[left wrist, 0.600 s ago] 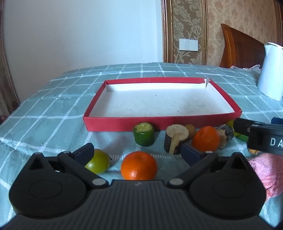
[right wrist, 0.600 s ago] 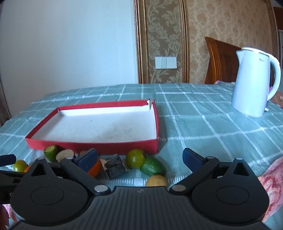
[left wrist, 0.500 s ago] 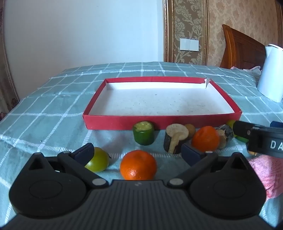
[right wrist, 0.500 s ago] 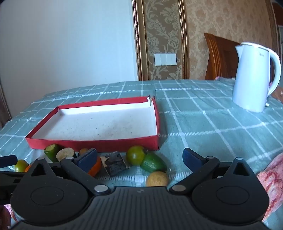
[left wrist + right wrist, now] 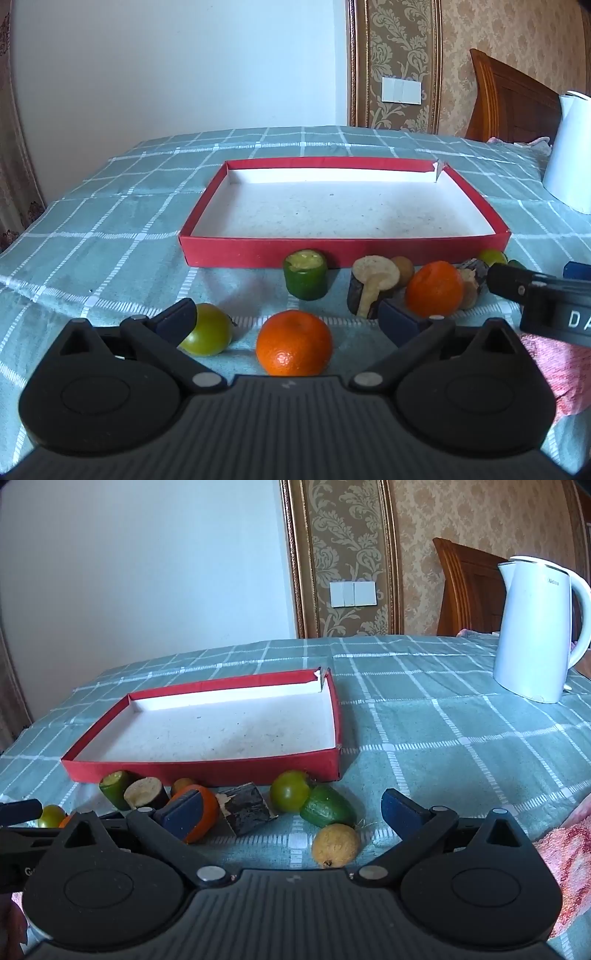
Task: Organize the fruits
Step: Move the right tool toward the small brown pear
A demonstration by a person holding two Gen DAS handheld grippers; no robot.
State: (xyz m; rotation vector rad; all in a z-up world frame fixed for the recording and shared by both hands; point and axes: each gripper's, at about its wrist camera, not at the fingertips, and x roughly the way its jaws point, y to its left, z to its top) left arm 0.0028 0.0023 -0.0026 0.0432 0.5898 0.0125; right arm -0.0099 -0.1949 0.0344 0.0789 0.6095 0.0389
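Observation:
A shallow red tray (image 5: 343,251) (image 5: 207,766) with a white floor sits bare on the checked cloth. Fruit pieces lie in a row along its near wall. My left gripper (image 5: 288,321) stands open above an orange (image 5: 294,348), with a green tomato (image 5: 207,329) by its left finger. Further back sit a cut green piece (image 5: 305,274), a dark-skinned cut piece (image 5: 371,286) and a second orange (image 5: 434,290). My right gripper (image 5: 291,810) is open over a green tomato (image 5: 290,791), a green avocado-like fruit (image 5: 327,811), a yellow-brown fruit (image 5: 335,845) and a dark chunk (image 5: 245,808).
A white electric kettle (image 5: 535,627) stands at the back right of the table. A wooden headboard (image 5: 465,587) and a patterned wall rise behind it. A pink-red sleeve (image 5: 565,871) shows at the right edge. The other gripper's black body (image 5: 543,299) reaches in from the right.
Both grippers have tilted up a little, so the tray and fruit sit lower in each view. Nothing on the table has moved and both pairs of jaws stay wide.

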